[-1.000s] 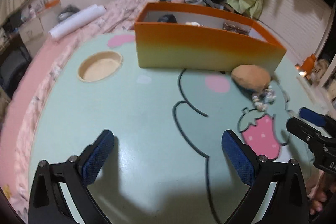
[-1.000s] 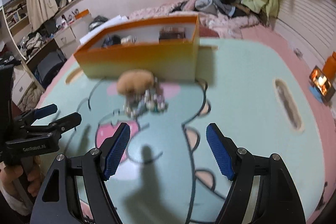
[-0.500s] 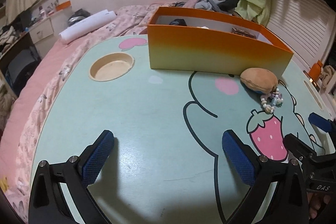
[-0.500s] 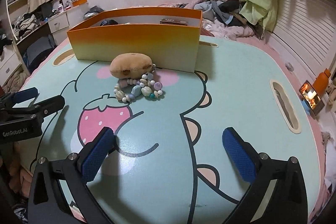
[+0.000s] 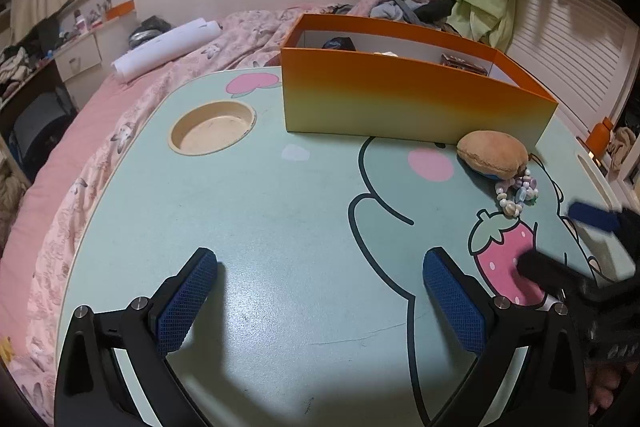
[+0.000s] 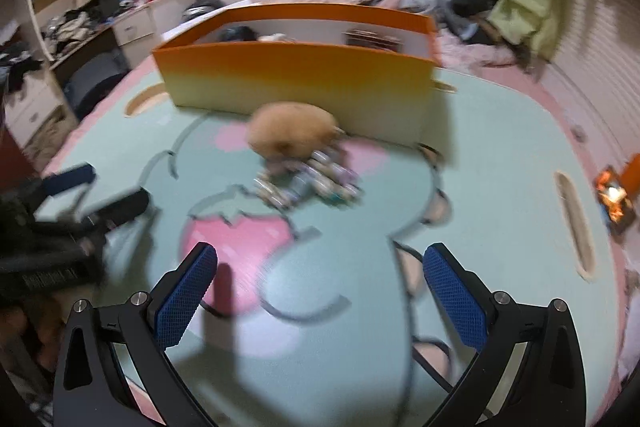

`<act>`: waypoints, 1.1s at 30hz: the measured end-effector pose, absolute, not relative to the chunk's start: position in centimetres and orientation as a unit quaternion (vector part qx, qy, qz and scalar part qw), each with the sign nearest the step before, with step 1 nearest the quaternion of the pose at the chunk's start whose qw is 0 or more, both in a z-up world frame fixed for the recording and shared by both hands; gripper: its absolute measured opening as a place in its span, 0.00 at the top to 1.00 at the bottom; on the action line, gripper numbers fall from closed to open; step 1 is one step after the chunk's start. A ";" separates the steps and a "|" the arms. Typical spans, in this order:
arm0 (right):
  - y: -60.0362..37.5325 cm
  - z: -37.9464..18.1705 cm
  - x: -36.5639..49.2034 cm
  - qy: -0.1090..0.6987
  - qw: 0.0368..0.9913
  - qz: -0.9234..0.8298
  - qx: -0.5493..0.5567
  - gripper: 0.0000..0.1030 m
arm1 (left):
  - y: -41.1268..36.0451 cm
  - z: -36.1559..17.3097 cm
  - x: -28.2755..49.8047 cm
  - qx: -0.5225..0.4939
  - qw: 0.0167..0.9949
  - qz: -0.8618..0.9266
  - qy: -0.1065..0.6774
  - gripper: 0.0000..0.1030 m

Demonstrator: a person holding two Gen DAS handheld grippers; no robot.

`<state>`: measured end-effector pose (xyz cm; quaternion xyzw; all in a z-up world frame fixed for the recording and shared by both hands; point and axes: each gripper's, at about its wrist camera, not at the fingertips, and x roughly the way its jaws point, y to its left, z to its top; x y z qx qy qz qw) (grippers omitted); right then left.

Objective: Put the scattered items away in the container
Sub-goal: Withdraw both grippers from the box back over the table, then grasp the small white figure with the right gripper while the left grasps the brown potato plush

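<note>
left wrist view: the left gripper hangs over the pale green table with its blue fingers spread wide and nothing between them. ahead stands the orange box, with a few small things lying inside it. just in front of the box's right end lies a tan plush toy, and a bead bracelet lies touching the toy's near side, just above the printed strawberry. a round cup hollow is sunk into the table to the left of the box. the right gripper comes in from the right edge, blurred, over the strawberry and apart from the bracelet.

right wrist view: the picture is smeared. the right gripper has its jaws released; they have just been opening, and only bare table shows between them. the plush toy and the bracelet lie ahead, outside the box, not touched by the fingers. the left gripper shows at the left edge, spread apart and empty, with a hand below it.
</note>
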<state>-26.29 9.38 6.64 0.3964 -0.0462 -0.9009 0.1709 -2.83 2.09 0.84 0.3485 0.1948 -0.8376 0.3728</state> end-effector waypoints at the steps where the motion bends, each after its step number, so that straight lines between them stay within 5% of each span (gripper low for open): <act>1: 9.0 7.0 -26.8 -0.041 0.171 -0.903 0.392 0.00 | 2.1 0.8 -2.8 0.350 0.378 -0.835 0.194 0.01; 10: 8.4 8.2 -30.3 -0.002 0.139 -0.909 0.393 0.00 | 2.2 0.6 -2.8 0.345 0.377 -0.836 0.199 0.01; 13: 8.6 7.3 -31.2 -0.019 0.160 -0.893 0.419 0.27 | 2.1 0.6 -2.8 0.345 0.377 -0.836 0.200 0.01; 23: 9.3 8.2 -29.6 -0.023 0.211 -0.892 0.399 0.77 | 2.1 0.6 -2.8 0.345 0.377 -0.836 0.201 0.01; 33: 12.6 7.1 -25.3 -0.128 0.286 -0.875 0.368 0.83 | 2.1 0.7 -2.9 0.348 0.378 -0.834 0.199 0.01</act>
